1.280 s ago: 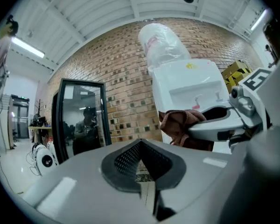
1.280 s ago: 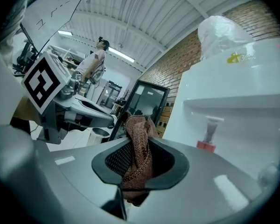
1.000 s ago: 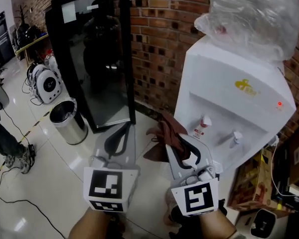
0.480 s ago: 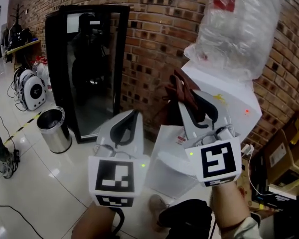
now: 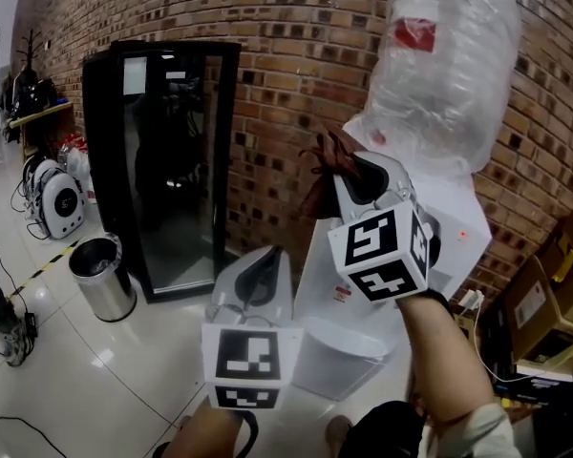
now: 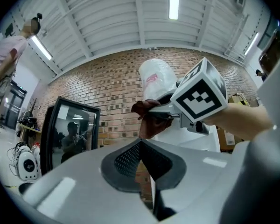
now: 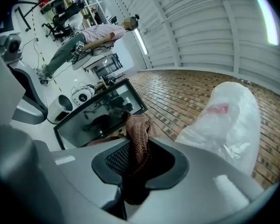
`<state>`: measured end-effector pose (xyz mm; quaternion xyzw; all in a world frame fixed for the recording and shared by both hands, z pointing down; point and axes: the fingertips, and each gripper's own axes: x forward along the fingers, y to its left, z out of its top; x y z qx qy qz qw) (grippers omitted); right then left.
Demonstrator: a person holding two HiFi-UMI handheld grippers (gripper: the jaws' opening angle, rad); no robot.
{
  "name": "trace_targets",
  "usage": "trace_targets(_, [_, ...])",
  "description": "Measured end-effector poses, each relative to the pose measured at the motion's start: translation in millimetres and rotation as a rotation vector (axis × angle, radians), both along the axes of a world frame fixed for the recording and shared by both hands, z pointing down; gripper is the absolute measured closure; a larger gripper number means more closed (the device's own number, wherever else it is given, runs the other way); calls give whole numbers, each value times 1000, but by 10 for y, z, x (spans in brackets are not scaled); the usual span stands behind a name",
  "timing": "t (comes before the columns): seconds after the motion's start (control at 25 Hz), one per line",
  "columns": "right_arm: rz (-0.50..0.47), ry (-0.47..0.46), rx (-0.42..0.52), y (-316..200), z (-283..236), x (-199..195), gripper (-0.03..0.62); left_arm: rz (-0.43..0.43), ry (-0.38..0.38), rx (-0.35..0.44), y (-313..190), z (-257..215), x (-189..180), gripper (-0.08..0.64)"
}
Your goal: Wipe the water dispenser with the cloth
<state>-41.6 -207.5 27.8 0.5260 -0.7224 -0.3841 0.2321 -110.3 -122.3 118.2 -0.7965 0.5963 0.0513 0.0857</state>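
**Three cameras, one brick wall (image 5: 286, 27) ahead**
We look down from head height over the left claw (image 5: 265, 259) and right claw (image 5: 350, 167) at the water dispenser (image 5: 458, 208). Each claw camera looks along its own jaws, tilted toward the ceiling (image 6: 140, 17). All three share the wrapped bottle (image 5: 449, 65) and black-framed glass panel (image 5: 162, 160).

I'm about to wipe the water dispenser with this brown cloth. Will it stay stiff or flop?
Likely floppy: the cloth bunches and droops from the right tool pinching it. Probably light, as one pinch carries it. Its coarse weave should grip rather than slide.
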Motion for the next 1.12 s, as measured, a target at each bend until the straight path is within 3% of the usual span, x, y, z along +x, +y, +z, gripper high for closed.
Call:
trace_targets(0.16, [21, -13, 21, 60, -50, 277, 492, 43, -25, -19, -85, 117, 246, 560])
trace_targets(0.32, [63, -84, 54, 225, -109, 733, 492, 111, -12, -31, -95, 156, 566, 560])
trace_targets(0.72, [247, -196, 162, 735, -124, 1948, 495, 243, 116, -43, 28, 171, 1210, 560])
trace_targets(0.92, [309, -240, 144, 867, -63, 2345, 495, 277, 83, -73, 130, 286, 1448, 560])
trace_targets(1.12, [308, -279, 126, 893, -12, 2508, 495, 256, 66, -98, 201, 386, 1402, 560])
